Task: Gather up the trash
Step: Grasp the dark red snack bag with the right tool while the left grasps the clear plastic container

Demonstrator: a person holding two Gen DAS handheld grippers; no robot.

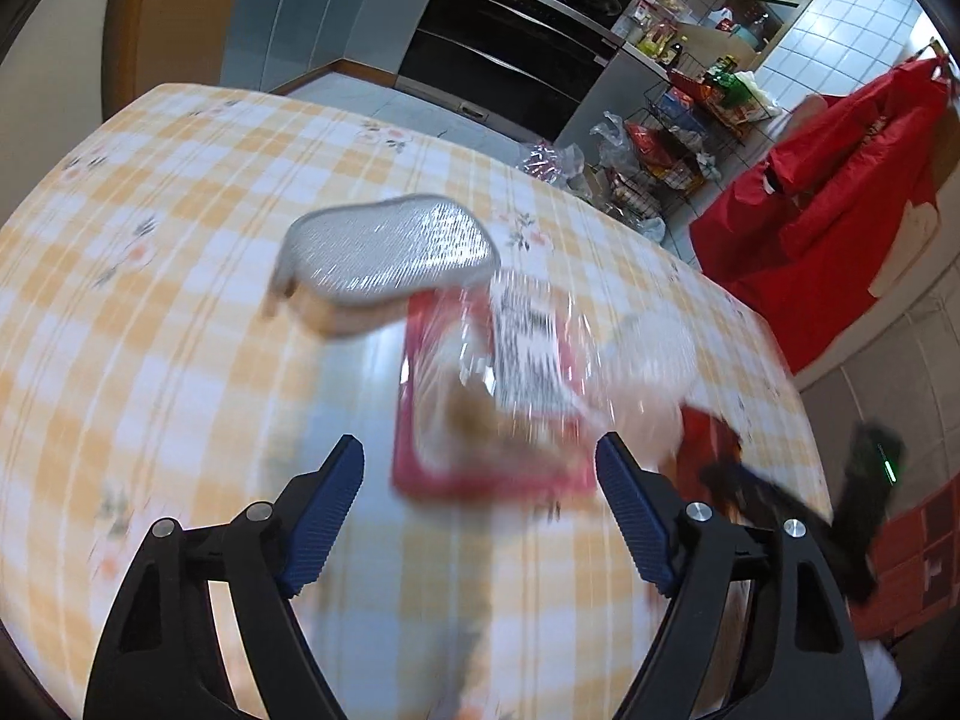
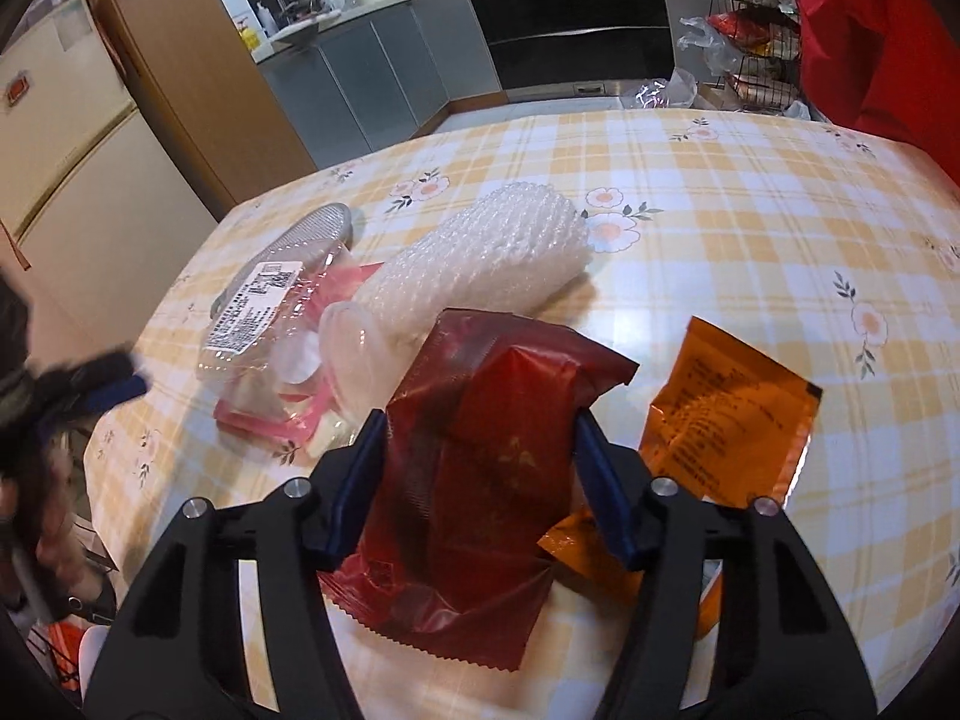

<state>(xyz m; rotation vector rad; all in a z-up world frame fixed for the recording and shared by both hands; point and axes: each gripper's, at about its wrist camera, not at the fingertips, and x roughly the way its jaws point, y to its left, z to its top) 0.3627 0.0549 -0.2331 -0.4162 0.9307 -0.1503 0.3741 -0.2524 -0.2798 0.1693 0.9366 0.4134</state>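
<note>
— Where's the trash?

— The dark red foil wrapper (image 2: 480, 480) lies crumpled on the tabletop (image 2: 720, 228), right between the blue pads of my right tool (image 2: 477, 456). Both pads touch its sides, so I read it as grasping the wrapper. An orange sachet (image 2: 726, 414) lies just beside it on the right, partly under the pad.

— And the rest of the pile?

— Left of the wrapper sits a clear plastic clamshell (image 2: 264, 324) with a printed label, on a pink tray (image 2: 282, 420). A small clear lid (image 2: 354, 354) leans beside it, a roll of bubble wrap (image 2: 486, 264) lies behind, and a silver mesh pad (image 2: 318, 228) lies furthest back.

— Your left tool?

— My left tool (image 1: 480, 474) is released, pads spread wide above the checked cloth, nothing between them. The blurred pink tray (image 1: 420, 468) and labelled clamshell (image 1: 528, 348) are just ahead of it, the silver mesh pad (image 1: 390, 252) beyond. My right tool (image 1: 780, 492) shows at the edge as a dark smear.
</note>
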